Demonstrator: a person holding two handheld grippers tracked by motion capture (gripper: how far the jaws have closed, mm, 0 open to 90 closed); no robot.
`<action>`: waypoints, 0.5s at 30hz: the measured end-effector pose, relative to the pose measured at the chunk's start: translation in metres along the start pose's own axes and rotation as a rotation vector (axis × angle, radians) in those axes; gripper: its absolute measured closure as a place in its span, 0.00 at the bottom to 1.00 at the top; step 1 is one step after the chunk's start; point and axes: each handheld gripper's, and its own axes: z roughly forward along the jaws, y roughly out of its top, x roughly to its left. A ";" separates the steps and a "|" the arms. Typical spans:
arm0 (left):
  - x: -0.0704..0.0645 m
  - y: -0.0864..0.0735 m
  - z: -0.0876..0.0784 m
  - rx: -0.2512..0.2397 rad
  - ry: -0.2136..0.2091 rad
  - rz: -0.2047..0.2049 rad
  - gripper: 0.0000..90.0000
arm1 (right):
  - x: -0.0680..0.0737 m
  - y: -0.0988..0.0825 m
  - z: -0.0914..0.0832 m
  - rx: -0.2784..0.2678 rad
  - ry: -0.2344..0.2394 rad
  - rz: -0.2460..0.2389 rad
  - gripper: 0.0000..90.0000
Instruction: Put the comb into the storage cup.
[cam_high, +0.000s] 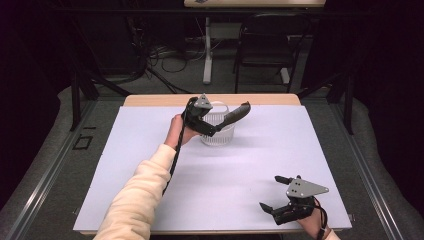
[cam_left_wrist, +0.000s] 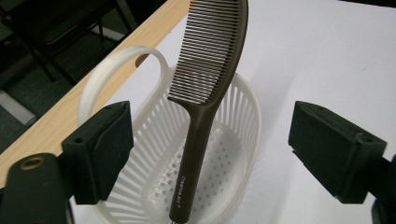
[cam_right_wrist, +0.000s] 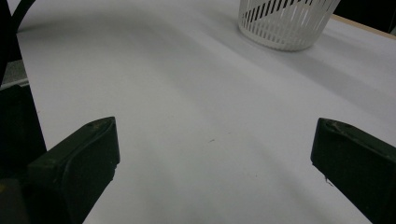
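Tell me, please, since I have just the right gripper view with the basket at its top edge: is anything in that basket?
Observer: Yes, a dark comb stands handle-down in the basket, leaning on its rim.
Operator: Is the left gripper holding it?
Observer: No, the left gripper is open, jaws either side of the comb, not touching.
Operator: Has the basket a handle?
Observer: Yes, a white loop on the side toward the table's wooden edge.

Dark room all around, grey floor (cam_high: 50, 165) below. A black chair (cam_high: 265, 47) sits behind, cables (cam_high: 170, 57) tangled beside a white table leg (cam_high: 207, 50).
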 end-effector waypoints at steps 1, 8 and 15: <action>0.000 0.000 -0.001 0.009 0.004 -0.004 0.14 | 0.000 0.000 0.000 0.001 -0.001 0.001 0.01; -0.003 0.000 -0.006 0.051 0.024 -0.019 0.06 | 0.000 0.000 -0.001 -0.004 0.001 0.003 0.01; -0.011 0.000 -0.018 0.062 0.011 -0.003 0.00 | 0.000 0.000 -0.001 0.001 -0.004 -0.003 0.01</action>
